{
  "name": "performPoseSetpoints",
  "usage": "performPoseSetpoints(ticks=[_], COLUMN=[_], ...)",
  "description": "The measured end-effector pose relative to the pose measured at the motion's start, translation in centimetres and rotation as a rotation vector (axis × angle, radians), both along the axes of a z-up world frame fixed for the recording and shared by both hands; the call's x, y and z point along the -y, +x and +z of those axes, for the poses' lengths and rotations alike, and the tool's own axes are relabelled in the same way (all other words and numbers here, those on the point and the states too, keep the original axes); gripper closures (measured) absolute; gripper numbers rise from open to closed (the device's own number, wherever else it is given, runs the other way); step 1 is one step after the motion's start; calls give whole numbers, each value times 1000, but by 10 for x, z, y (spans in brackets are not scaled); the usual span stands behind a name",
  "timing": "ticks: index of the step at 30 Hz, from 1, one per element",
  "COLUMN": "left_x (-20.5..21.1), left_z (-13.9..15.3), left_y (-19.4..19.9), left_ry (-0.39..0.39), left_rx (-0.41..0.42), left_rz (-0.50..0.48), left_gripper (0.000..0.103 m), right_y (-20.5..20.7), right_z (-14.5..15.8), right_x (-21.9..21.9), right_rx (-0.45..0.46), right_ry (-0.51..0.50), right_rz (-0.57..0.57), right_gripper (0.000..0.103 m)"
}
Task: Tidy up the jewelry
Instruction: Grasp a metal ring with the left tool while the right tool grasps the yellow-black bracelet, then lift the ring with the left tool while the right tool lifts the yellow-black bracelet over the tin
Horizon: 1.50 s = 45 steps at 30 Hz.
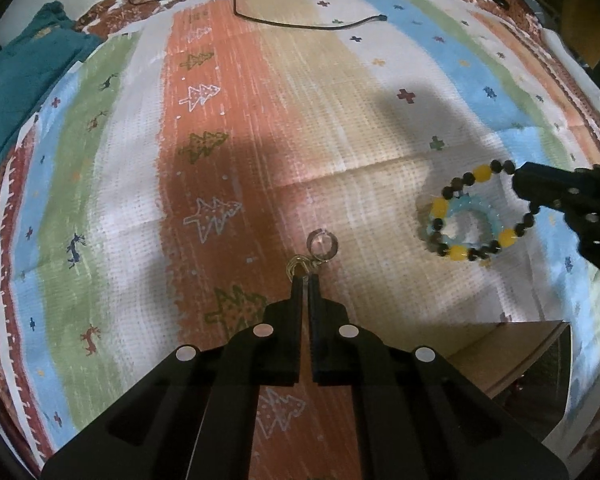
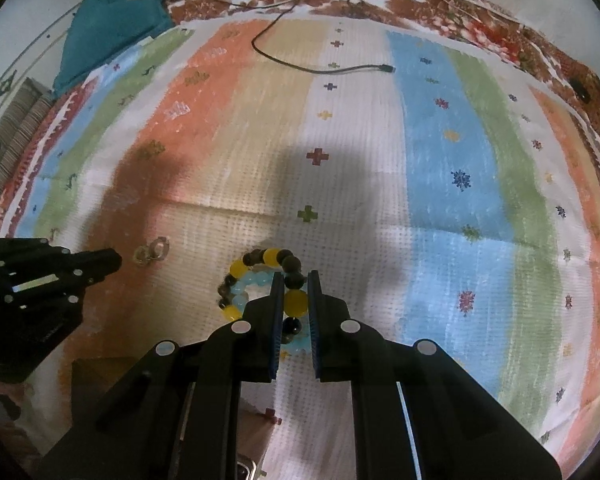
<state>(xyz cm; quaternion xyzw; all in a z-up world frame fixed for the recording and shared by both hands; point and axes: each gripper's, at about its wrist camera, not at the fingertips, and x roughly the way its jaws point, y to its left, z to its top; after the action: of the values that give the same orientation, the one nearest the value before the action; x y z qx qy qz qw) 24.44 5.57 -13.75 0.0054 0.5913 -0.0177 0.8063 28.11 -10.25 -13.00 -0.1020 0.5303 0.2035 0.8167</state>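
Rings first, on your left: your left gripper [image 1: 306,280] is pinched fully closed on a small gold ring [image 1: 298,266], with a silvery ring [image 1: 322,244] hanging linked just beyond the tips, over the orange stripe of the striped cloth [image 1: 340,120]. The hold is only at the very tips, so lift slowly and keep the fingers pointing down; a quick swing could flick the pair loose. Whether the silvery ring is truly joined to the gold one or merely caught, you cannot tell from here, so watch it as you rise.

Further right, your right gripper [image 2: 294,280] is clamped on the yellow-and-dark bead bracelet [image 2: 260,276], one yellow bead squeezed between the pads. A pale blue bracelet [image 2: 246,290] lies inside its loop, touching it, and seems likely to drag along. Raise this hand steadily and let the blue one either come cleanly or drop free before you travel.

At the near edge sits a cardboard box [image 1: 516,356], probably the destination. Carry each piece over it low, and release one hand at a time.
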Motion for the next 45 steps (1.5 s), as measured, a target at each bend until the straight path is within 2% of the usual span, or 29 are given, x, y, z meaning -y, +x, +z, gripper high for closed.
performPoseSetpoints(ticks=[2, 3, 6, 8, 14, 17, 20, 25, 33, 45], left_x=[2, 2, 12, 14, 19, 18, 17, 18, 16, 19], left_z=[-3, -5, -14, -20, -33, -33, -33, -31, -23, 24], left_y=[3, 3, 10, 12, 17, 22, 22, 22, 14, -18], left_ry=[9, 16, 42, 62, 94, 79, 75, 77, 76, 34], left_rx=[3, -2, -4, -6, 8, 7, -5, -25, -31, 68], left_rz=[3, 2, -5, -14, -46, -50, -43, -38, -22, -21], left_gripper=[93, 85, 69, 65, 65, 66, 79, 86, 86, 86], right_y=[-3, -4, -4, -3, -1, -1, -1, -2, -8, -35], right_z=[1, 1, 2, 2, -2, -4, -5, -4, 6, 38], right_x=[0, -1, 0, 0, -1, -2, -2, -2, 0, 8], right_rx=[-2, -3, -1, -4, -14, -19, -25, -18, -1, 61], right_ry=[4, 4, 7, 11, 4, 0, -3, -2, 18, 78], right_rz=[3, 5, 5, 5, 3, 5, 9, 9, 8, -3], right_gripper=[90, 90, 90, 90, 90, 90, 90, 90, 90, 90])
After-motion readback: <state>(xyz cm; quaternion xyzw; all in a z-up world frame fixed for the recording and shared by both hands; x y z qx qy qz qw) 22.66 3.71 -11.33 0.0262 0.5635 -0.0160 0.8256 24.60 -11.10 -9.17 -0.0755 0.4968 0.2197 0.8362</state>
